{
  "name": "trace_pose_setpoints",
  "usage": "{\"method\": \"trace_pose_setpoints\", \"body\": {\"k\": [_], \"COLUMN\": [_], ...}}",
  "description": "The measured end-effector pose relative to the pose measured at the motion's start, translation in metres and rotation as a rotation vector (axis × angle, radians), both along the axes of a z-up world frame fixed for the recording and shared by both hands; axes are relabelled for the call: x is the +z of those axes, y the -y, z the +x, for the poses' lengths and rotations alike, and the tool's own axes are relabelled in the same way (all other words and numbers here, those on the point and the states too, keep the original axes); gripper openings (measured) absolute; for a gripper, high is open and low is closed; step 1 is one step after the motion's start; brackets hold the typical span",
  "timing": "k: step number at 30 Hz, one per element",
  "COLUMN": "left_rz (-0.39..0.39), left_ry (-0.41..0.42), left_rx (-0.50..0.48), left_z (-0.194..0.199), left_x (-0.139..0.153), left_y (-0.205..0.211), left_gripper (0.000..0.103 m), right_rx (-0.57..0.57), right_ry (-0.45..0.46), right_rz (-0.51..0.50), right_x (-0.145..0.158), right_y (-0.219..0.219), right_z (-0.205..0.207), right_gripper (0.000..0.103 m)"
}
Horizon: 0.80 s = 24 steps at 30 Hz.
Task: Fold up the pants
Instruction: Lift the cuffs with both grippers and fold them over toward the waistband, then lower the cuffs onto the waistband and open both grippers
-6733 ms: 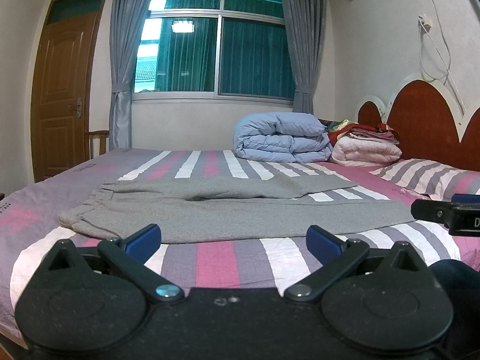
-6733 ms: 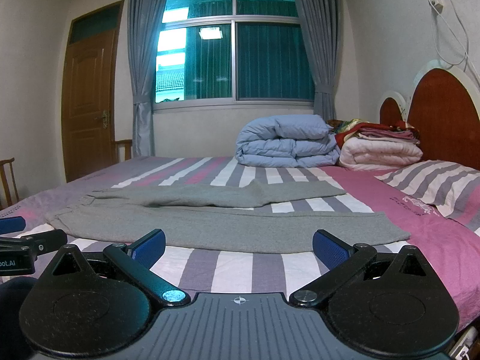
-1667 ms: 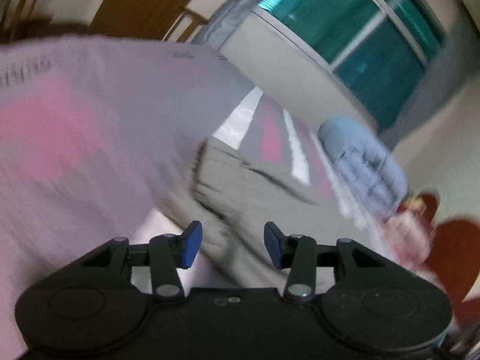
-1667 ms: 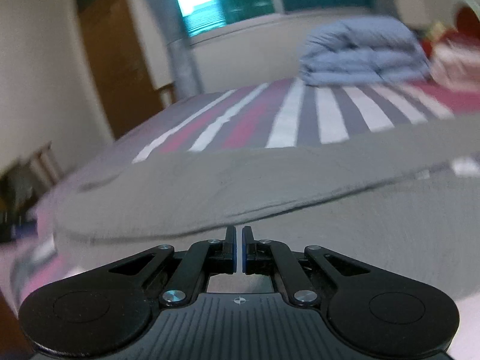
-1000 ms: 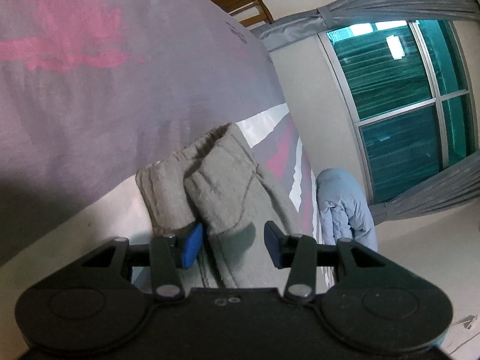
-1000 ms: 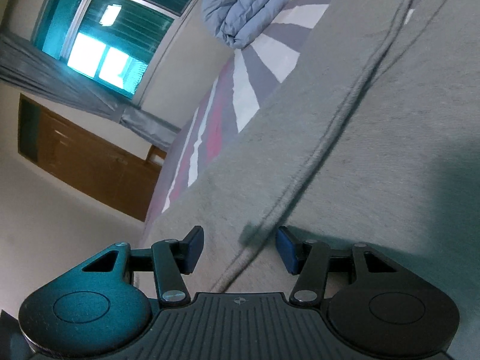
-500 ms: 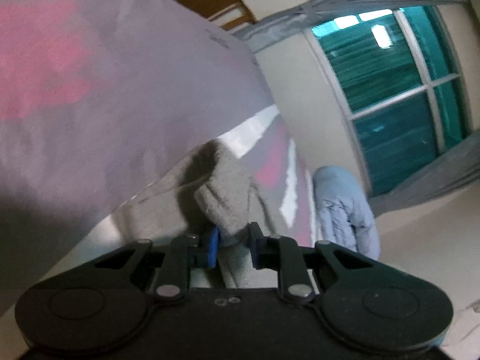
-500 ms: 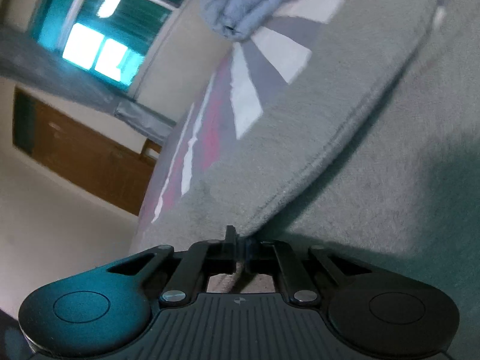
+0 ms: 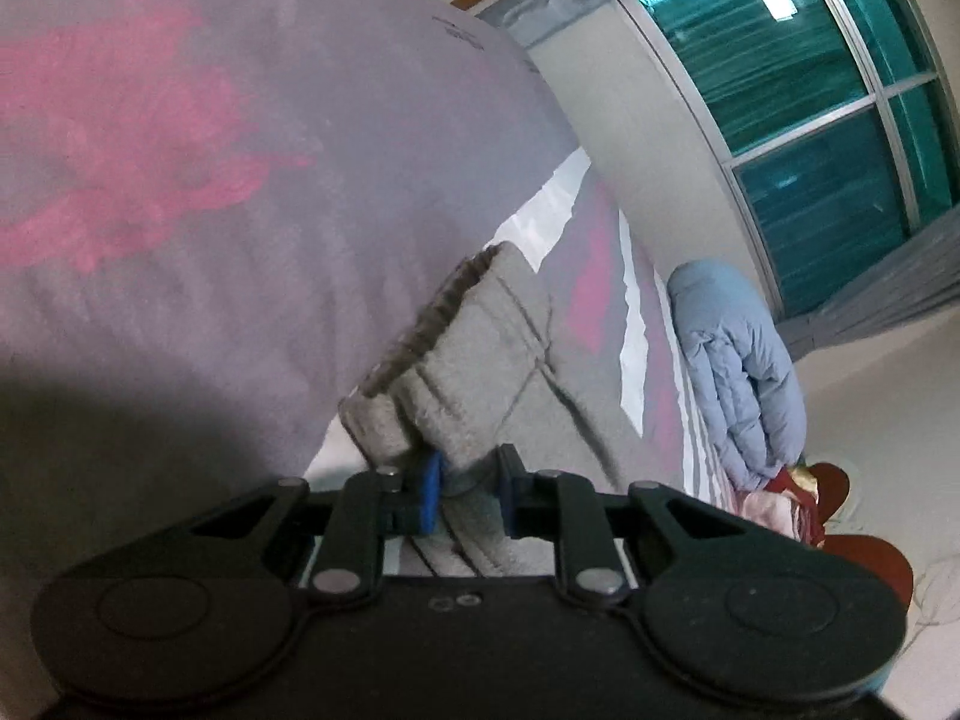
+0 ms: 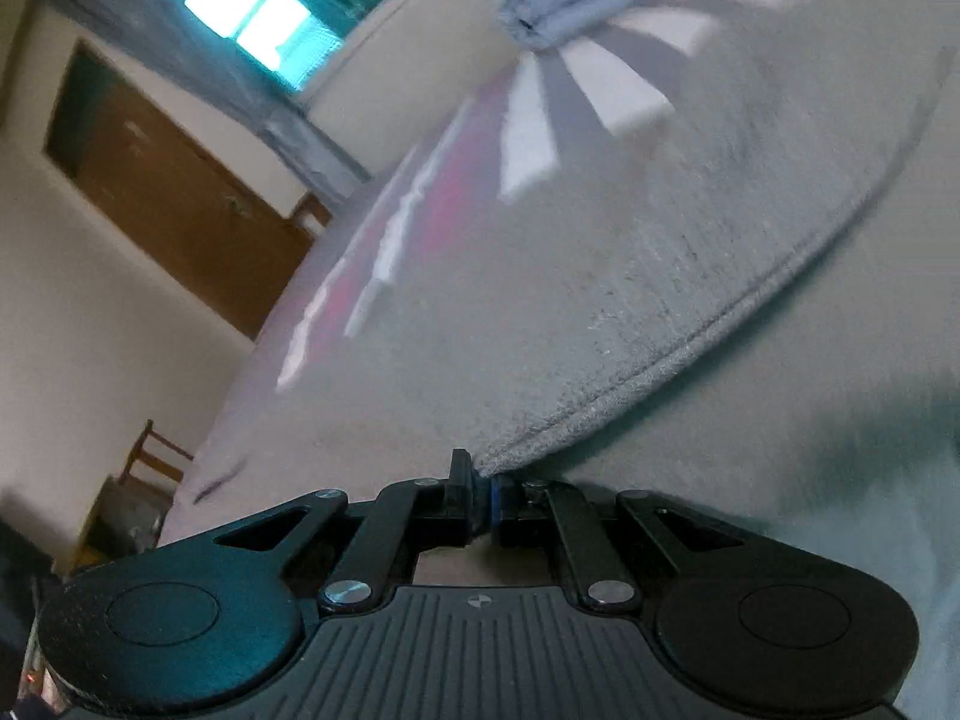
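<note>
Grey pants (image 9: 480,360) lie on a striped bed. In the left wrist view my left gripper (image 9: 467,489) is shut on the bunched ribbed waistband, which stands up in folds just past the blue pads. In the right wrist view my right gripper (image 10: 480,495) is shut on the stitched edge of the grey pants (image 10: 630,276); that edge is lifted off the cloth beneath and curves away to the right, casting a shadow. Most of the right view is blurred.
The bed sheet (image 9: 180,120) is purple-grey with pink and white stripes. A folded blue duvet (image 9: 738,354) and a pile of clothes (image 9: 780,492) sit by the red headboard. A wooden door (image 10: 174,192), a chair (image 10: 156,456) and a curtained window (image 9: 798,78) are beyond the bed.
Both grippers have shut on the pants: the left on the waistband, the right on a seamed edge. The right one then moved sideways, lifting that edge; both views have rolled.
</note>
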State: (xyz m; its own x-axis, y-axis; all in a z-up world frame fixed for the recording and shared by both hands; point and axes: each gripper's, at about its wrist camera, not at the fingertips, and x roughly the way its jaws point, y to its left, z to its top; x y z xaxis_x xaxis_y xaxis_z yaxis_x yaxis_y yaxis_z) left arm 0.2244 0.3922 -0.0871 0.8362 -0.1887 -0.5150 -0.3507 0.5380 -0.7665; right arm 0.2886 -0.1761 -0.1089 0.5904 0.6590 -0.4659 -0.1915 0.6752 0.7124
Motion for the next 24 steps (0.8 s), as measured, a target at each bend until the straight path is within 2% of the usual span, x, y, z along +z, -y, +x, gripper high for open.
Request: {"method": "trace_pose_setpoints", "body": {"k": [2, 6, 8, 10, 12, 14, 17, 19, 21, 22, 24], "left_rz": [0.029, 0.049, 0.067, 0.083, 0.099, 0.086, 0.117, 0.141, 0.149, 0.162, 0.204], "left_ry": [0.005, 0.067, 0.063, 0.011, -0.052, -0.034, 0.016, -0.039, -0.055, -0.056, -0.06], "left_rx": [-0.011, -0.03, -0.035, -0.046, -0.064, -0.052, -0.054, -0.062, -0.053, -0.047, -0.033], "left_z": [0.0, 0.0, -0.001, 0.006, 0.01, 0.007, 0.001, 0.006, 0.007, 0.006, 0.003], "left_x": [0.009, 0.032, 0.035, 0.03, 0.019, 0.018, 0.028, 0.024, 0.02, 0.021, 0.029], "left_y": [0.001, -0.001, -0.005, -0.004, -0.002, -0.004, 0.0, 0.002, 0.003, 0.005, 0.012], "left_gripper": [0.009, 0.009, 0.009, 0.009, 0.009, 0.009, 0.009, 0.009, 0.012, 0.013, 0.019], "right_rx": [-0.006, 0.009, 0.023, 0.033, 0.034, 0.017, 0.019, 0.024, 0.03, 0.028, 0.033], "right_ry": [0.016, 0.103, 0.124, 0.099, 0.028, -0.003, 0.051, 0.061, 0.011, -0.003, -0.029], "right_rz": [-0.003, 0.041, 0.033, 0.007, -0.03, -0.001, 0.013, 0.013, -0.035, -0.012, 0.02], "right_x": [0.005, 0.029, 0.032, 0.022, 0.002, -0.011, 0.001, 0.003, -0.013, -0.021, -0.014], "right_y": [-0.001, 0.002, 0.001, 0.0, -0.005, -0.005, -0.005, -0.003, -0.006, -0.004, 0.002], "right_z": [-0.005, -0.014, -0.023, -0.027, -0.023, -0.023, -0.032, -0.032, -0.027, -0.027, -0.021], "right_gripper": [0.005, 0.005, 0.005, 0.005, 0.005, 0.005, 0.005, 0.005, 0.005, 0.005, 0.005]}}
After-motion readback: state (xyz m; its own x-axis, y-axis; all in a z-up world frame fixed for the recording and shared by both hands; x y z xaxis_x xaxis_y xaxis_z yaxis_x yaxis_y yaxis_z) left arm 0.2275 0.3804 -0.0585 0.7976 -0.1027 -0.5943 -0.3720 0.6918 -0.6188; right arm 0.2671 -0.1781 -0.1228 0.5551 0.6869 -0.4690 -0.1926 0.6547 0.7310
